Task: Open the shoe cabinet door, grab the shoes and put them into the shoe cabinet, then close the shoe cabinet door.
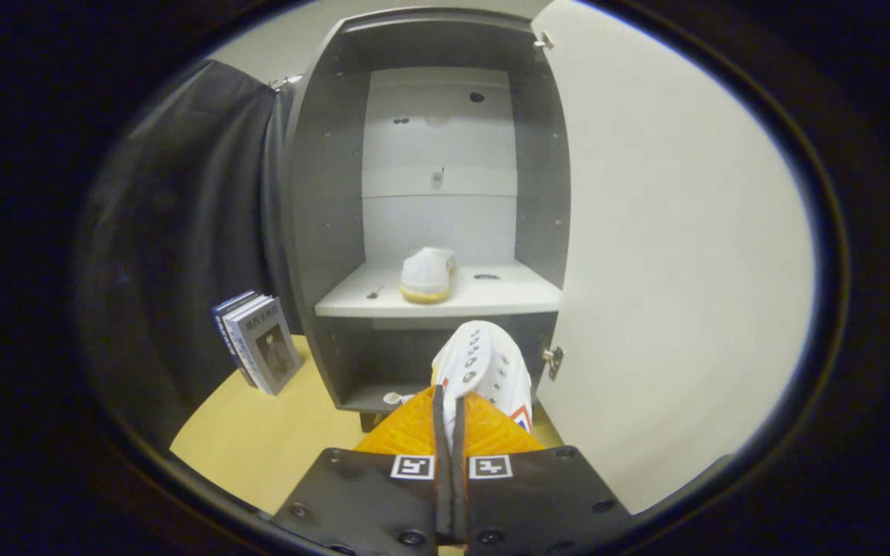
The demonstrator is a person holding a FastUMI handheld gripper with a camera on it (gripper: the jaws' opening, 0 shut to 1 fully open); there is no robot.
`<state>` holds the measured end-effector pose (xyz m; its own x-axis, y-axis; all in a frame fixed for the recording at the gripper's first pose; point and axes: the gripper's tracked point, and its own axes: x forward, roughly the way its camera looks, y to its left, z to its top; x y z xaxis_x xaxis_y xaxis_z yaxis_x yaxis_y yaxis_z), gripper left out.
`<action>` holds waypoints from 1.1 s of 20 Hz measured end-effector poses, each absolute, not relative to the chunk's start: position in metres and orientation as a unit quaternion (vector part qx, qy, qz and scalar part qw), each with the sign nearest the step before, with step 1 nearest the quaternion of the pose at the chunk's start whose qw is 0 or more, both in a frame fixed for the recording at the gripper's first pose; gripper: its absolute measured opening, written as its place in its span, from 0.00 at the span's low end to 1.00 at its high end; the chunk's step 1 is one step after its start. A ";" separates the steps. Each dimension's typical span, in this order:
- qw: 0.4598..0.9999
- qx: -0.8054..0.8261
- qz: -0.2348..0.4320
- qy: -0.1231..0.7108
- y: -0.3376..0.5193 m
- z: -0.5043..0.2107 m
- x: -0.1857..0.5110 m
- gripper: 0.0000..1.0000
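The tongs (450, 401) are pinched nearly closed, both fingers squeezing the thin edge of a white shoe (484, 367). It looks light and soft, so that edge is a good place to hold. Its long way points ahead at the open shoe cabinet (314, 232), where another shoe (427, 274) sits on the shelf (514, 297) beyond

shelf (491, 297): 1 white shoe (428, 274) on it | floor (275, 432): books (256, 351) leaning upright

the held shoe's (484, 371) heel end is hidden behind the tool's (450, 409) fingers.
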<state>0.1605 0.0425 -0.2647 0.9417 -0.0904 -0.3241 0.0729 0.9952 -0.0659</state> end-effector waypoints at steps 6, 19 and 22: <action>0.989 -0.046 -0.050 0.135 0.026 -0.206 0.224 0.02; 0.985 -0.082 -0.007 0.151 -0.017 -0.209 0.419 0.02; 0.983 -0.085 0.010 0.163 -0.016 -0.222 0.447 0.02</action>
